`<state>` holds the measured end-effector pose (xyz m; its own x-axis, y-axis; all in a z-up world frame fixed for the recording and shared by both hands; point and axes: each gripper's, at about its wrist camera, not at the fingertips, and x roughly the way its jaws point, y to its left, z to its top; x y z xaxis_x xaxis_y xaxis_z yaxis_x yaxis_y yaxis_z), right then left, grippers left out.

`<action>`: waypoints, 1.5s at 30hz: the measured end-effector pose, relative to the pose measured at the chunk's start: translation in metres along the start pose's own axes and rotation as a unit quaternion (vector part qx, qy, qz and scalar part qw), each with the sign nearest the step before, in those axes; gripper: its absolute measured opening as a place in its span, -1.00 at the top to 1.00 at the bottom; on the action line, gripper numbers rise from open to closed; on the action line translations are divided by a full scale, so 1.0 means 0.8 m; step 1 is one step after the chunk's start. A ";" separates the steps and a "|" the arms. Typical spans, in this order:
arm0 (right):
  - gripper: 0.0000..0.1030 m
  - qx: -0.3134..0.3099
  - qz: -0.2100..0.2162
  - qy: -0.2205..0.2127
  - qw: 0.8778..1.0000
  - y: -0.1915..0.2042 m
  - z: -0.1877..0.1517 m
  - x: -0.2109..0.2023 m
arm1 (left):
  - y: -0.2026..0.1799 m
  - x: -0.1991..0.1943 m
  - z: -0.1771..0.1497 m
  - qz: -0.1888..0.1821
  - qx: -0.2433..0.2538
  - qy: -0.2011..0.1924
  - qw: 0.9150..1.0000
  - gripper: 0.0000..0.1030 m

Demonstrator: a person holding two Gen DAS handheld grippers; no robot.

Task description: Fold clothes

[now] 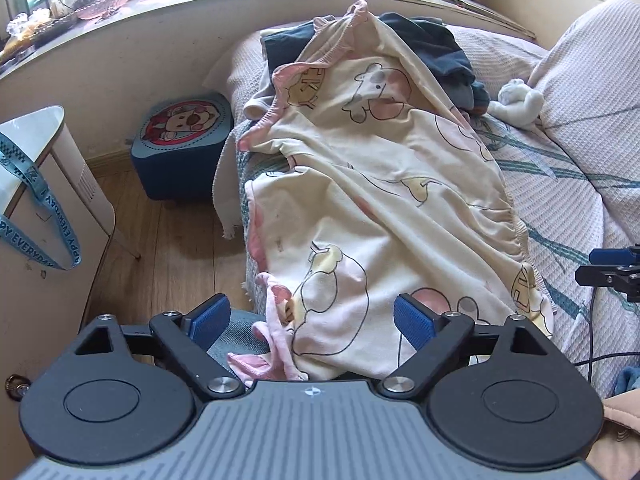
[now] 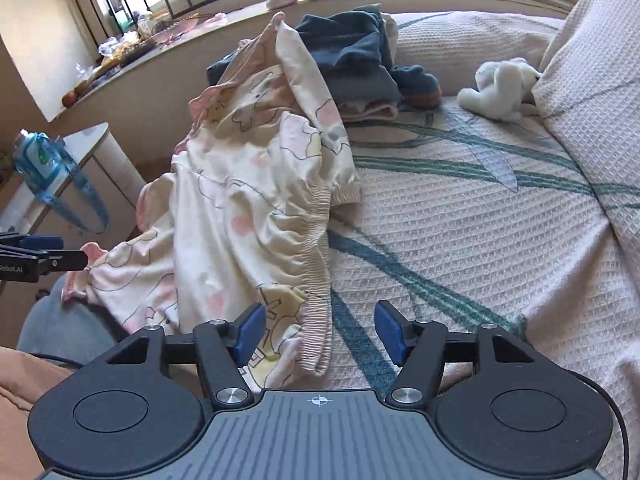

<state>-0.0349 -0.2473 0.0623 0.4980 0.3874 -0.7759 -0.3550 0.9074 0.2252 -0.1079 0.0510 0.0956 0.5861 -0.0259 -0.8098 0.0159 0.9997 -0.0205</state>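
**Cream pajama pants lying long-ways on the bed, both claws free**

Cream cotton with cartoon prints and pink ruffled trim: the pajama pants [image 1: 360, 208] are on the bed [image 2: 480, 220], near its left edge, with a pink frill hanging off the near corner. I've got plenty of bare waffle-weave bedspread to the right of them. On the left the mattress drops off to wood floor [image 1: 172, 248], with a blue stool [image 1: 182, 148] by the wall.

My left claw [image 1: 312, 320] has its blue pads wide apart, above the crumpled near end of the fabric, holding nothing. My right claw [image 2: 320, 332] is also spread apart, straddling the gathered elastic waistband [image 2: 316, 264], which runs along the garment's right side.

Long axis runs away from me toward the window ledge. The far end rides up onto a pile of dark blue clothes [image 2: 352, 52]. A white plush toy [image 2: 500, 84] sits well to the right by the pillow.
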 end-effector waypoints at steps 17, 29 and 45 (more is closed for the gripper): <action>-0.27 0.020 -0.023 0.012 0.999 -0.010 -0.006 0.005 | 0.002 0.009 -0.007 -0.005 -0.008 0.014 1.000 -0.75; -0.34 0.021 -0.028 0.014 0.999 -0.007 -0.008 0.008 | 0.003 0.008 -0.008 -0.007 -0.010 0.013 1.000 -0.77; -0.36 0.018 -0.028 0.017 0.999 -0.003 -0.007 0.011 | 0.002 0.007 -0.009 -0.008 -0.007 0.013 1.000 -0.78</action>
<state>-0.0343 -0.2471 0.0519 0.4899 0.3298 -0.8069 -0.2971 0.9334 0.2011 -0.1104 0.0527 0.0864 0.5641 -0.0411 -0.8247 0.0128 0.9991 -0.0410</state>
